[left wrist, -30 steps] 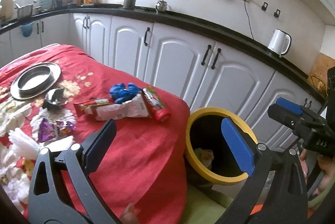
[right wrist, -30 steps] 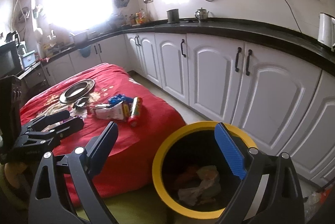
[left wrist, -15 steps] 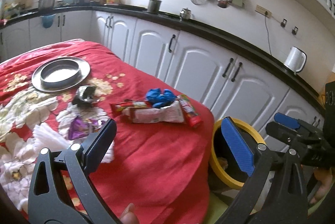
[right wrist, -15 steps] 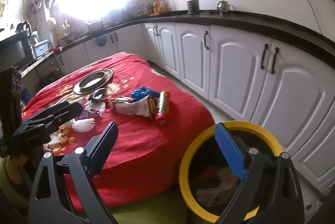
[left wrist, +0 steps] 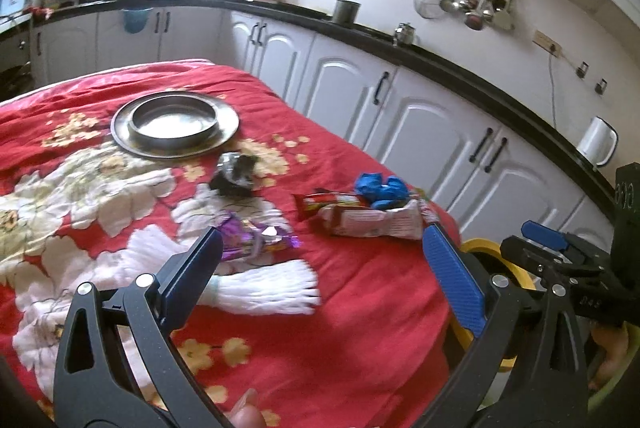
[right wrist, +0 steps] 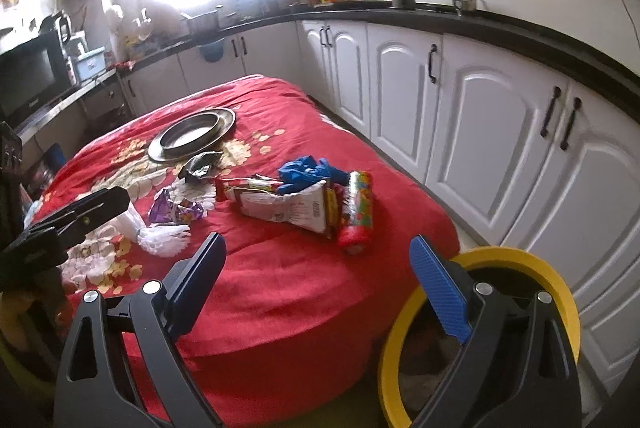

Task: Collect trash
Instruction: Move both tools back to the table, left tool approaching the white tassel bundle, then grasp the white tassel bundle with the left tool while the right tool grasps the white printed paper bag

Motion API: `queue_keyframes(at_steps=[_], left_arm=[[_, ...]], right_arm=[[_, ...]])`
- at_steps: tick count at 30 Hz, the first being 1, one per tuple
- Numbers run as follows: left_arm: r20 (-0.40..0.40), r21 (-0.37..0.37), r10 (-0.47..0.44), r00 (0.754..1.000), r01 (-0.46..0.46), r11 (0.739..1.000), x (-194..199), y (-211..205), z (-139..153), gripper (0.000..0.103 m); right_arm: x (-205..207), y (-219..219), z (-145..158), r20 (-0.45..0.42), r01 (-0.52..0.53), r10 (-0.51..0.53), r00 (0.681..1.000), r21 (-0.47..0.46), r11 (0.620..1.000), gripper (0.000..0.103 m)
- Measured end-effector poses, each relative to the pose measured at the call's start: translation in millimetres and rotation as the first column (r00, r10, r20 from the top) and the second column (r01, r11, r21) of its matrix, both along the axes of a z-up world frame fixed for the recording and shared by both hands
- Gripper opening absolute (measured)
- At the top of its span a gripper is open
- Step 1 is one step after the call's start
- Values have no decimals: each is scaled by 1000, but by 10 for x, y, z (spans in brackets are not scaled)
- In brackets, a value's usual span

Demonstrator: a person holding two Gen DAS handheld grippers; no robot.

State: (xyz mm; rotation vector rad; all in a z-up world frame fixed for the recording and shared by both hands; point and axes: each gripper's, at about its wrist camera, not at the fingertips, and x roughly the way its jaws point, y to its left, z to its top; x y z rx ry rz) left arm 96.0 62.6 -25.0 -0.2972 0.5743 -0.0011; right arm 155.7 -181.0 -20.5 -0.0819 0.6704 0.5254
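Both the left gripper [left wrist: 320, 260] and the right gripper [right wrist: 316, 268] are held wide apart, empty. Wrappers [right wrist: 288, 204] (with a white tissue [left wrist: 268, 288]) are scattered on the red tablecloth [right wrist: 280, 288], beside the yellow-rimmed bin [right wrist: 556, 292].

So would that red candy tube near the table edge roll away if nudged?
Probably: the red cylindrical candy tube lies on its side. The soft red cloth may slow it. It looks rigid, so likely easy to pinch.
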Motion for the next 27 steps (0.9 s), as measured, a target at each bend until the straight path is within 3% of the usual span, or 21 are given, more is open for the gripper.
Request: queue_keyframes(at_steps=[9, 27], left_arm=[[-44, 2, 74, 996, -74, 997, -28, 306, -145, 92], [-144, -56, 177, 974, -187, 981, -5, 710, -456, 92]], right_arm=[[298, 426, -187, -34, -87, 85, 996, -63, 994, 86], [963, 916, -589, -119, -167, 145, 982, -207, 964, 81]])
